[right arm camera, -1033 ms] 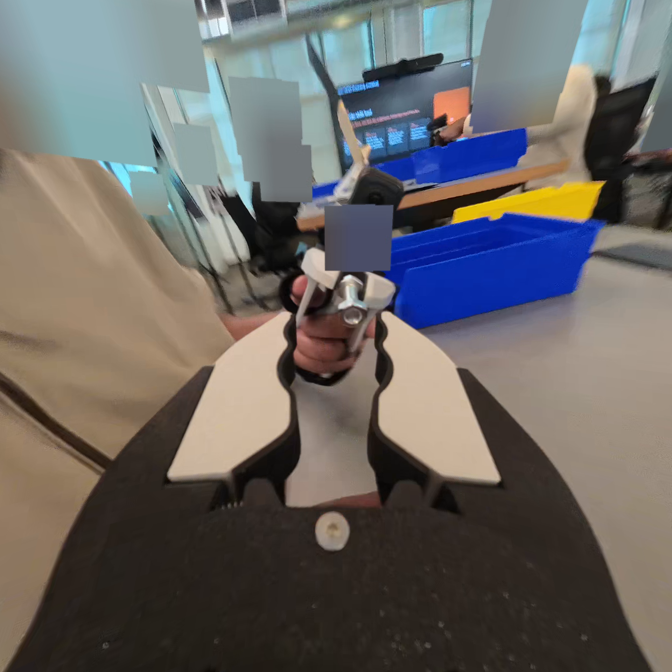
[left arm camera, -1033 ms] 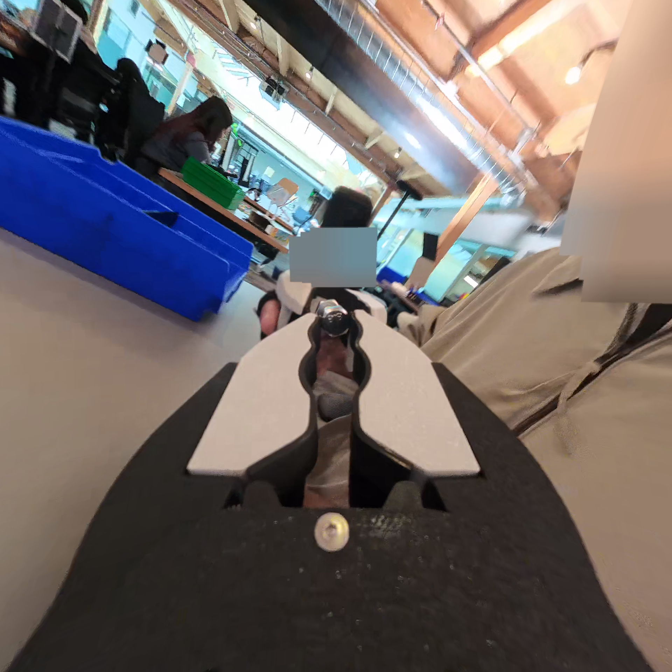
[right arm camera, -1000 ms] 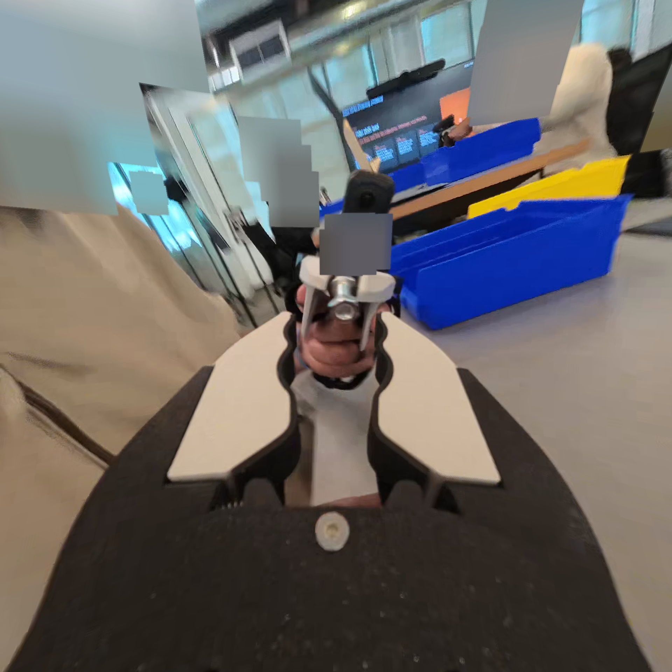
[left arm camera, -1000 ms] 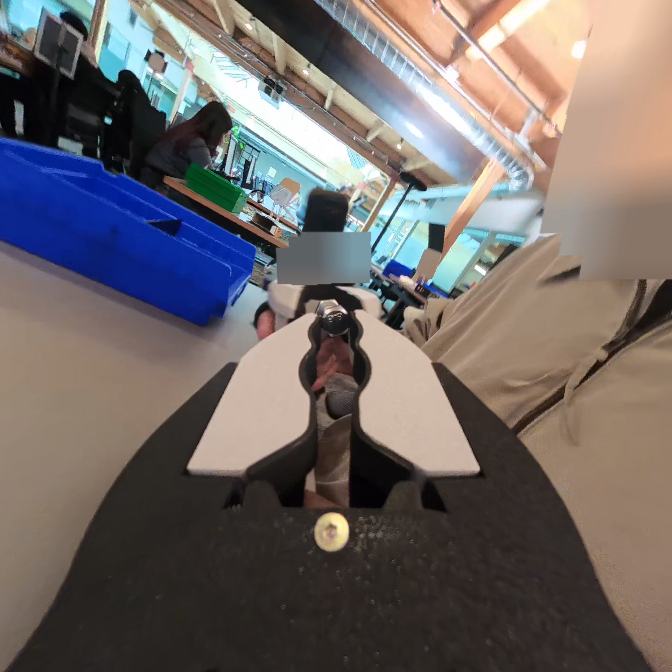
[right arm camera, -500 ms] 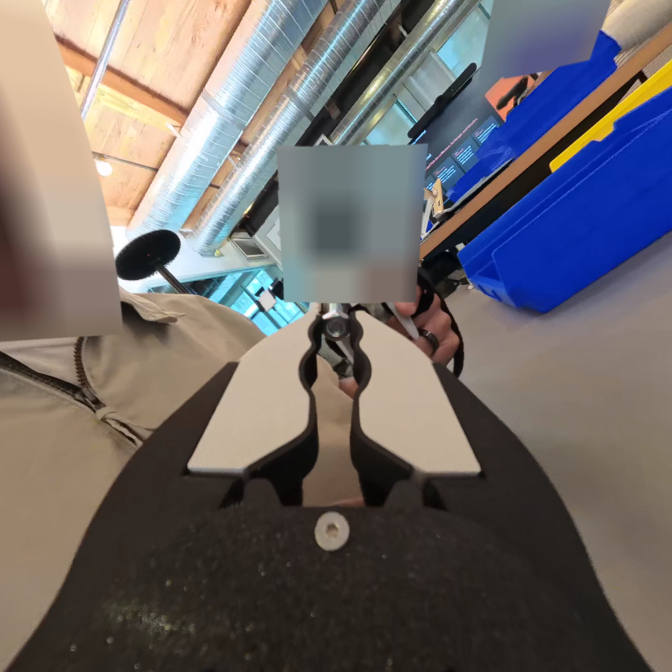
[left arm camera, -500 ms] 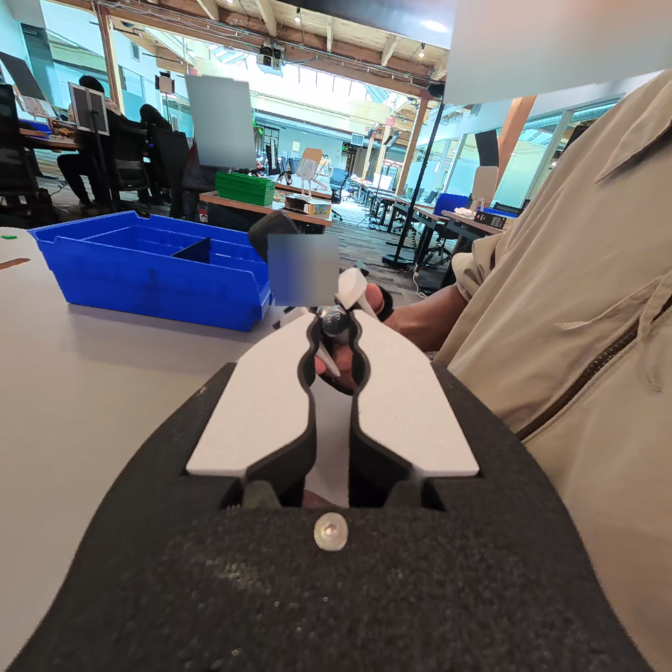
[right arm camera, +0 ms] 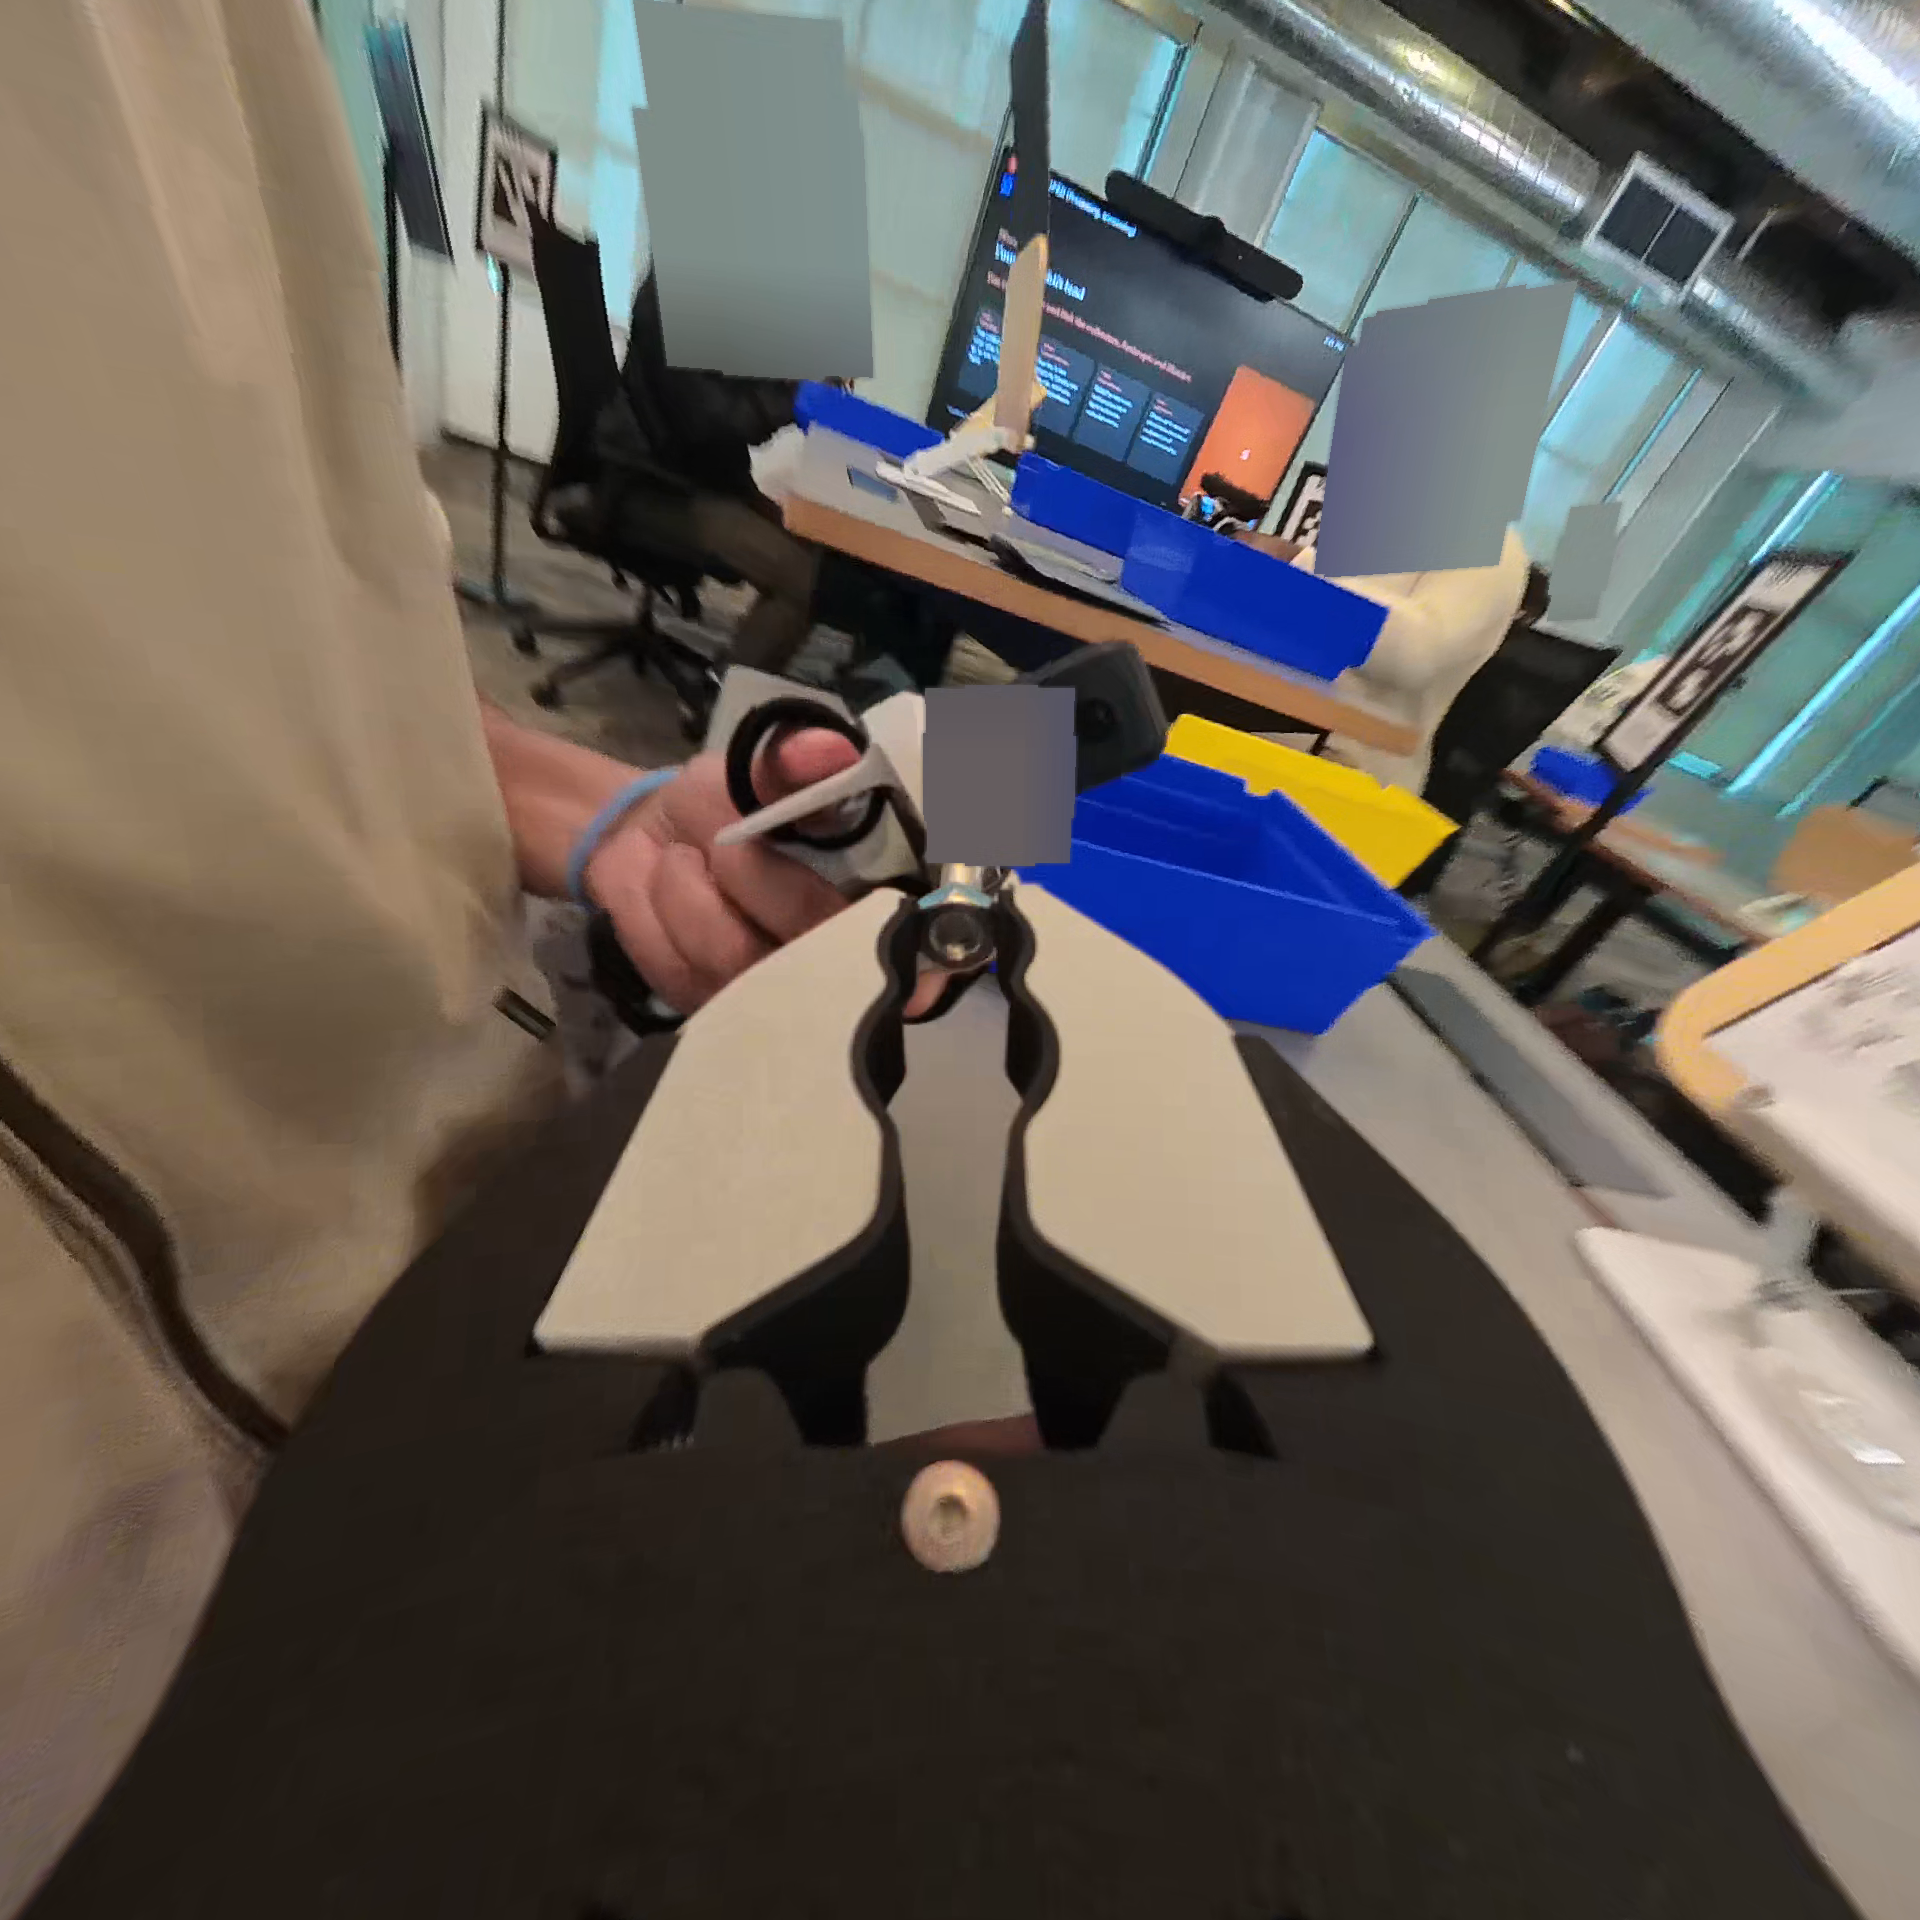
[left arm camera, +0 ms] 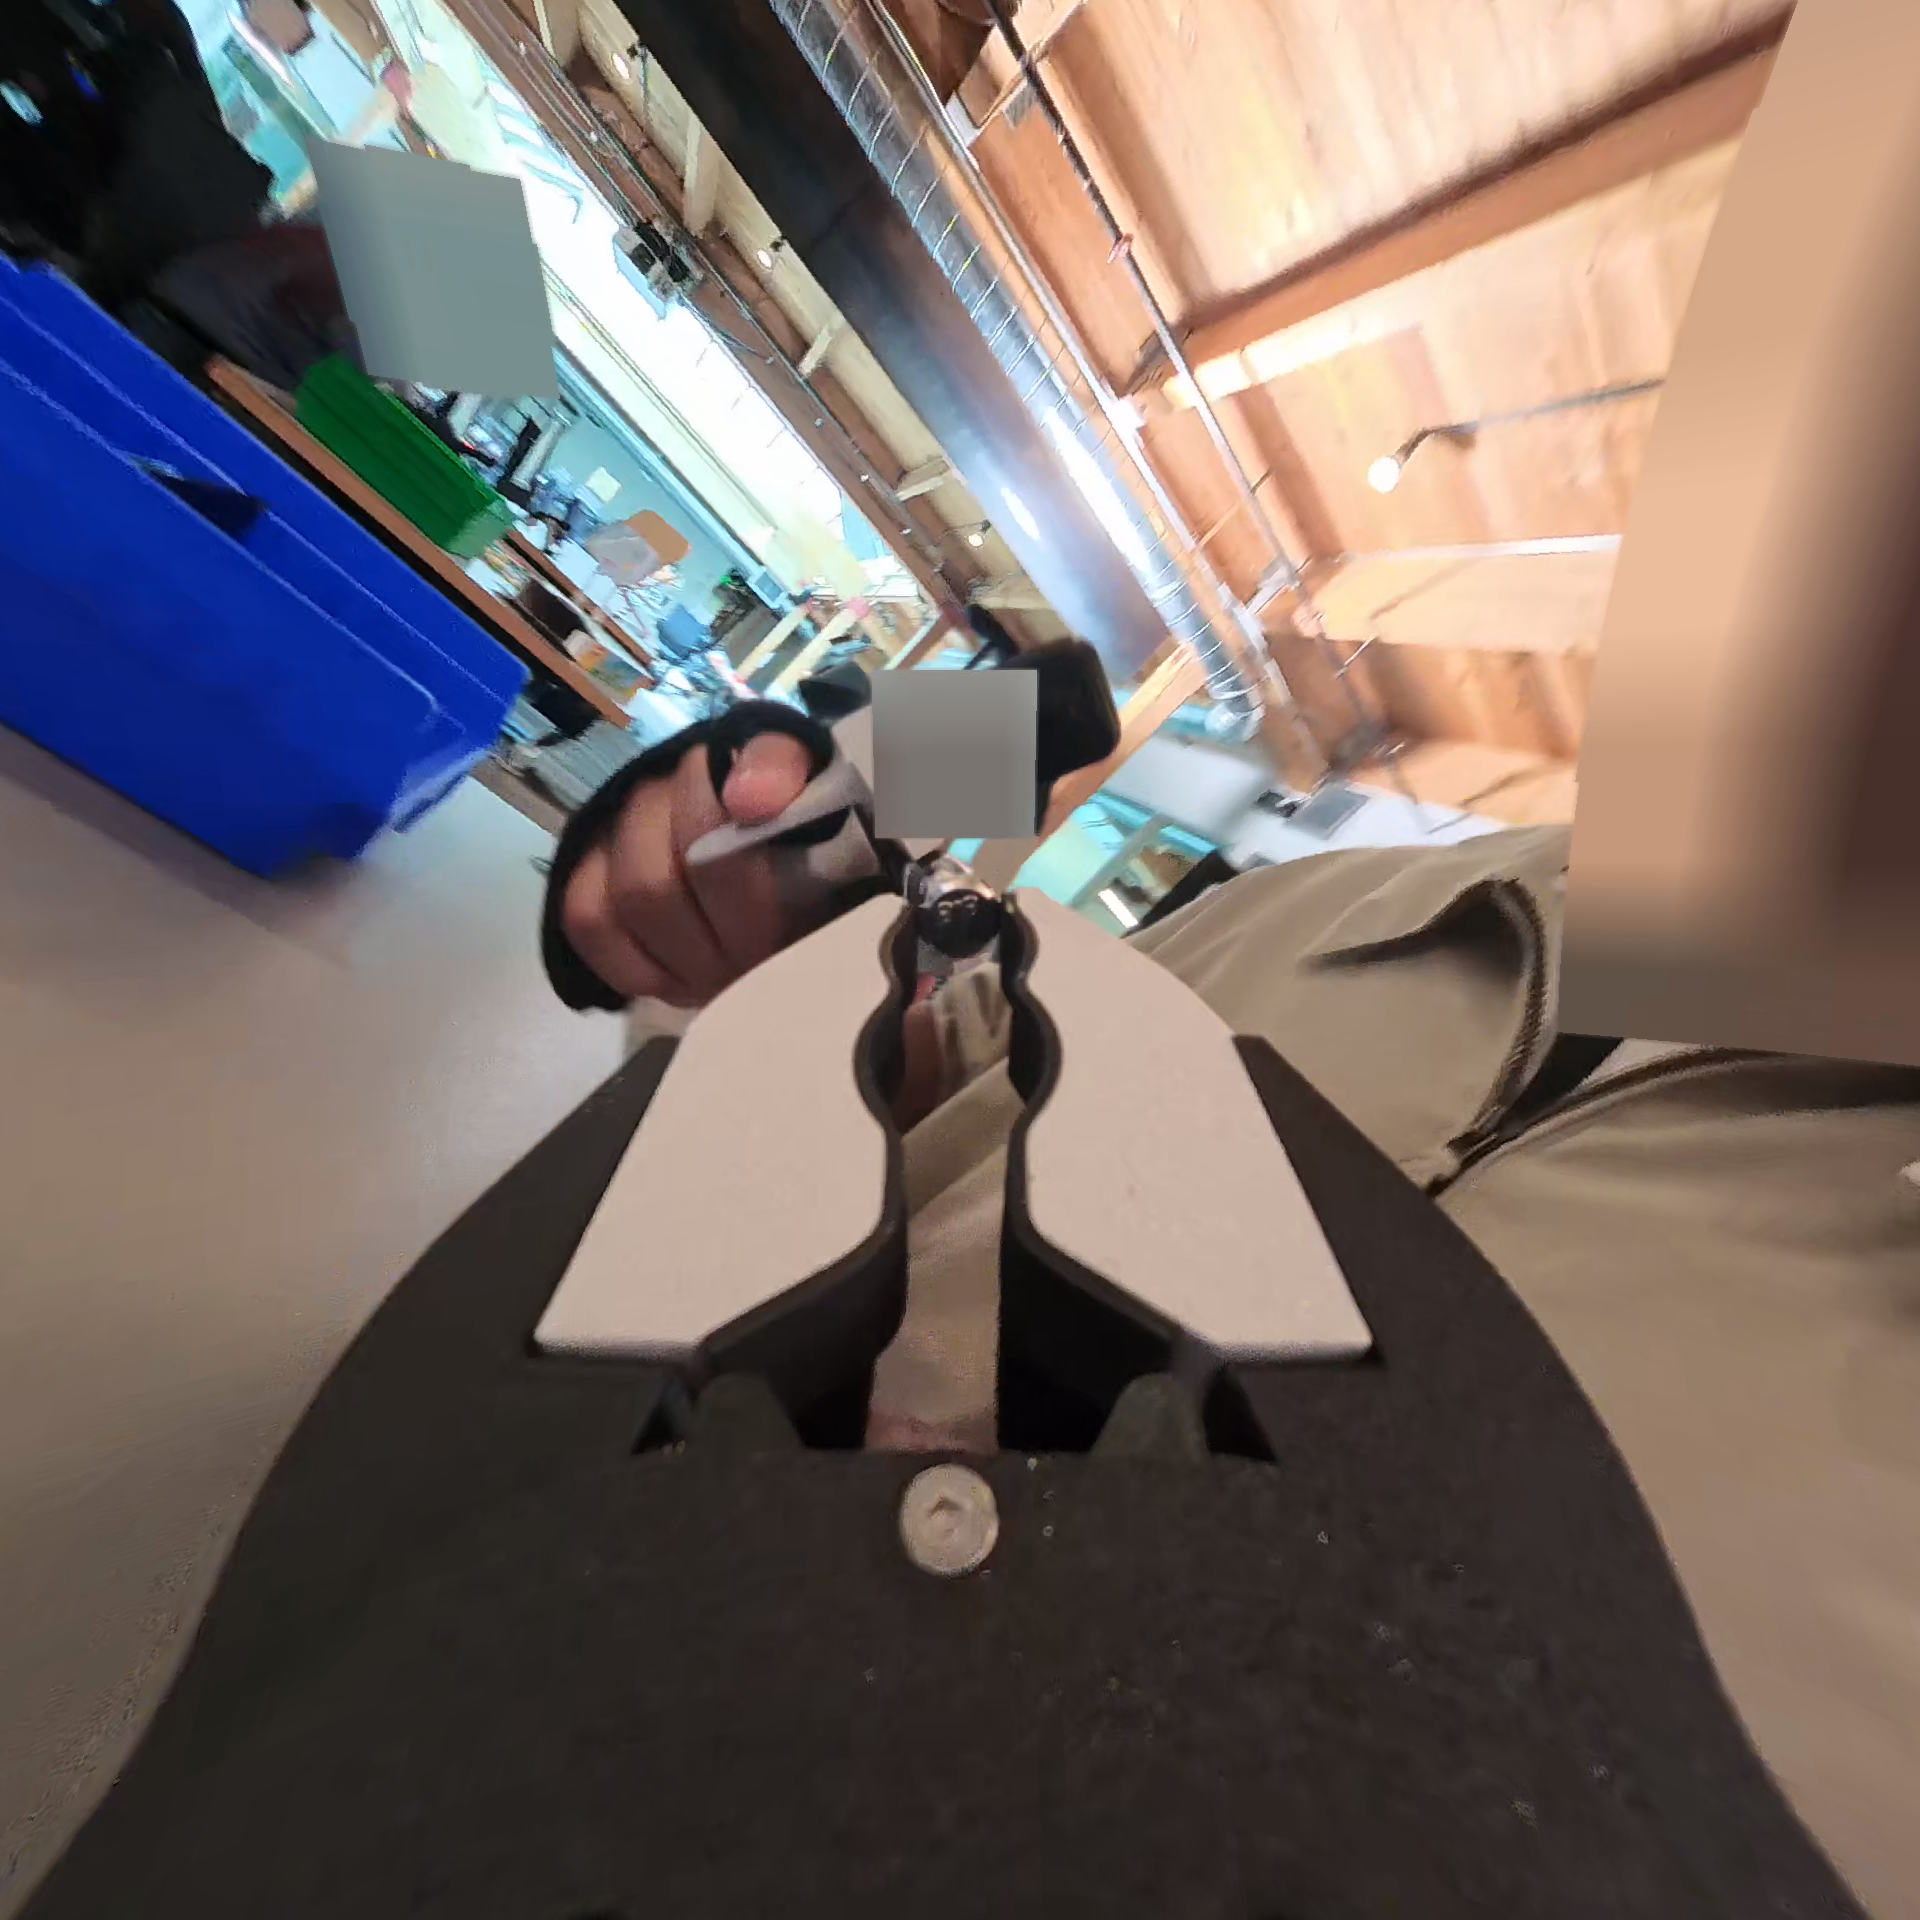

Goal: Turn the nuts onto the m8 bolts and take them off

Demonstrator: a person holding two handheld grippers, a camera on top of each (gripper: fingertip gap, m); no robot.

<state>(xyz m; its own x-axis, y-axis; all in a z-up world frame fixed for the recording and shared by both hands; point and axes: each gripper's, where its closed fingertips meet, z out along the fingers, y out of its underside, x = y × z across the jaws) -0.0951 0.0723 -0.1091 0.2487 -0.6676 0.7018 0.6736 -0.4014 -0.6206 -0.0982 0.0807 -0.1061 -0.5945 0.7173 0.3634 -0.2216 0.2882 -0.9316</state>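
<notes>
In the left wrist view my left gripper (left arm camera: 958, 920) is shut on the round head of a silver M8 bolt (left arm camera: 961, 914), held in the air above the table. In the right wrist view my right gripper (right arm camera: 954, 930) is shut on a hex nut (right arm camera: 951, 938) that sits on the bolt's threaded shaft (right arm camera: 966, 885). The two grippers face each other tip to tip. Each view shows the other gripper's handle and the hand on it, in the left wrist view (left arm camera: 665, 894) and in the right wrist view (right arm camera: 686, 894). A blur patch hides part of each opposite gripper.
A blue bin (left arm camera: 208, 644) stands on the grey table (left arm camera: 208, 1091) at the left. In the right wrist view a blue bin (right arm camera: 1226, 894) and a yellow bin (right arm camera: 1340, 795) stand behind the tips. My beige jacket (right arm camera: 208, 727) is close. People sit at desks farther off. Both grippers' tips are close together, under 4 cm apart.
One second ago my right gripper was open in front of the nut; since then it has shut on it. Both views have rolled as the grippers twist against each other around the bolt.
</notes>
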